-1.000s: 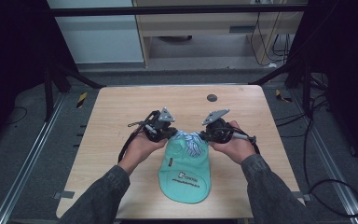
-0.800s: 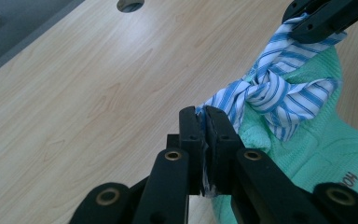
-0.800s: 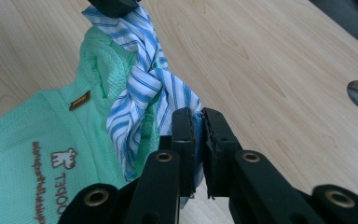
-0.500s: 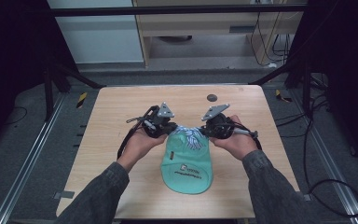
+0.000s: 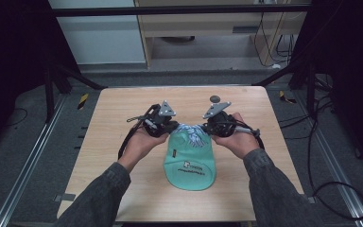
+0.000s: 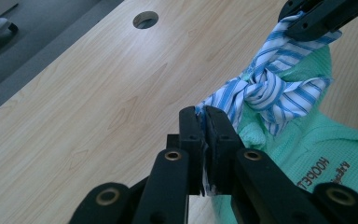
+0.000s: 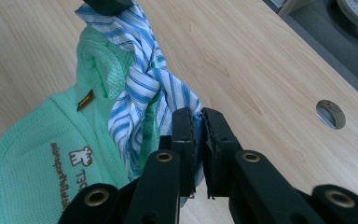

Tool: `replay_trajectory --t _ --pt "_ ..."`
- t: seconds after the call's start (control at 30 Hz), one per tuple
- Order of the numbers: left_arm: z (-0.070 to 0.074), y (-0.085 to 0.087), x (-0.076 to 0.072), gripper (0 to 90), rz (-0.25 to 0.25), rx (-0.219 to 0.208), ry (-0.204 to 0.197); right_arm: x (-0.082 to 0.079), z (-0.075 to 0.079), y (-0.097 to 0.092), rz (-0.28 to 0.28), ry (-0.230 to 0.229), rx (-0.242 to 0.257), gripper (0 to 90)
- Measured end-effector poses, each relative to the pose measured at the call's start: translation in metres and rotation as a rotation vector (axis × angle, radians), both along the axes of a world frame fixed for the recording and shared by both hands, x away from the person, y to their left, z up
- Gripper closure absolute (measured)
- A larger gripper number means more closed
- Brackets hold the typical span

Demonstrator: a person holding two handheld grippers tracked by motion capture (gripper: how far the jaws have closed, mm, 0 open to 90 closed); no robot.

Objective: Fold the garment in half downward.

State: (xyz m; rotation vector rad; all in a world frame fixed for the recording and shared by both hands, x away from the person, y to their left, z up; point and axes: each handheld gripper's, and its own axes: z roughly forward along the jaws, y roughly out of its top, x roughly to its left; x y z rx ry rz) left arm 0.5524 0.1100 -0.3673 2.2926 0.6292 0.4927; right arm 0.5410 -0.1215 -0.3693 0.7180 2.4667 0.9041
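A light wooden surface (image 5: 123, 156) with a round cable hole (image 5: 214, 99) near its far edge stands in the middle of the frame on a dark grey floor (image 5: 23, 156), with metal rails (image 5: 26, 165) running along the lower left and lower right. Behind it, at the top of the frame, a pale panel (image 5: 99, 33) stands beside a beige cabinet (image 5: 208, 23) with cables (image 5: 269, 42) hanging at its right, and a dark horizontal bar (image 5: 179, 9) crosses in front of them. Black frame struts (image 5: 75, 78) slant down at both sides, yellow-and-black tape marks (image 5: 83, 100) lie on the floor by the far corners, and the far left and right of the frame are in deep shadow.
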Motion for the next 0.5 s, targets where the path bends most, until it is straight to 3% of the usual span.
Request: replay_trajectory --t 0.5 --pt "0.0031 -0.0015 0.0047 86.2 0.007 0.008 -0.017 0.0023 0.0004 0.0007 -0.006 -0.017 0.001 84.1"
